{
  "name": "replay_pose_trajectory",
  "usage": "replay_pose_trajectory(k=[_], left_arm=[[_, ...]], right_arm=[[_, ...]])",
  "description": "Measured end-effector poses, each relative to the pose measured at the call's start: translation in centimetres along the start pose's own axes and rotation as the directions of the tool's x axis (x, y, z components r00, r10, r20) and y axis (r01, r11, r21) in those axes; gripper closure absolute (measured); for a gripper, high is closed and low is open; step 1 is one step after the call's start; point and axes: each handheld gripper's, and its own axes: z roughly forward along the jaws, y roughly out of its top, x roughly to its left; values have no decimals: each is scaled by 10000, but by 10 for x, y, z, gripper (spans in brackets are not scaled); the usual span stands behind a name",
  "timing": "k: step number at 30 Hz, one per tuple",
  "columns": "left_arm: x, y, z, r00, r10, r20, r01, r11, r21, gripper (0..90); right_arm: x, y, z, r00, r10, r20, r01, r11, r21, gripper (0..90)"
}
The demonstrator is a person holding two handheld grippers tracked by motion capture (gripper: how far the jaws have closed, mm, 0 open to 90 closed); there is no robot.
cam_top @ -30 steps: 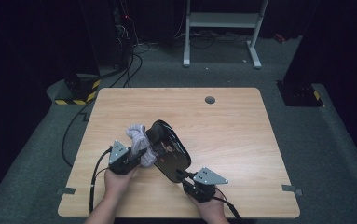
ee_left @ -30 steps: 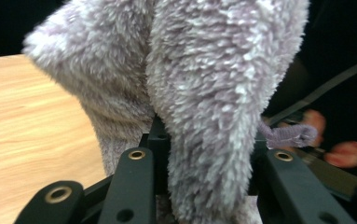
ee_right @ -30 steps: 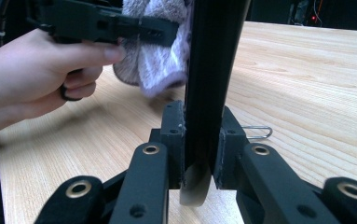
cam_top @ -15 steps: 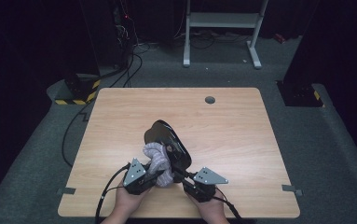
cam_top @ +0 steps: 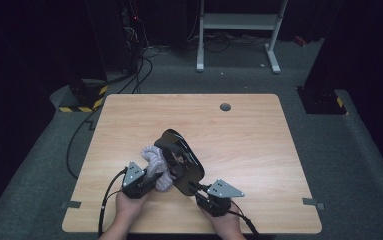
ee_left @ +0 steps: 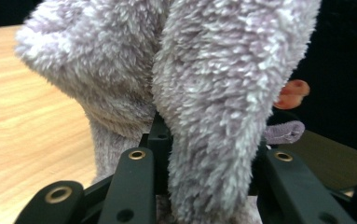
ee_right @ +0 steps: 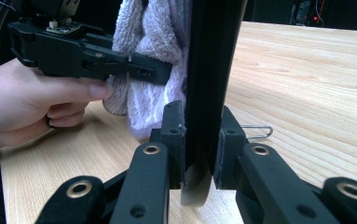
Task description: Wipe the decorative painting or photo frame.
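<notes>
Right claw (cam_top: pixel 199 188) clamped on black pan's (cam_top: pixel 181 161) handle, left claw (cam_top: pixel 155 181) clamped on fluffy cloth (cam_top: pixel 154 160), over bench (cam_top: pixel 259 145). Wipe well: hold pan steady, press cloth flat, sweep evenly.

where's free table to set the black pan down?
Bare wood on the table: the whole far half up to the round hole, and the right side beyond the pan. The far-left corner is open too. Crowded: the near middle, where the left gripper clamps the fluffy cloth against the pan and the right gripper holds its handle.
</notes>
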Motion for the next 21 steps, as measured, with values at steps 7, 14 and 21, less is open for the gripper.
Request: replay_pose_trajectory(k=[7, 14, 21], left_arm=[[-33, -4, 2, 9906, 847, 1075, -880, 9957, 271, 667], [-29, -6, 2, 9924, 776, 958, -805, 9964, 264, 667], [1, -9, 3, 9988, -17, -499, 37, 9992, 409, 667]], right_arm=[[-2, 0, 0, 9999, 151, 26, -151, 9999, 42, 781], [-2, 1, -1, 9999, 138, 16, -138, 9999, 69, 781], [-1, 1, 0, 10000, 67, -41, -67, 10000, 55, 783]])
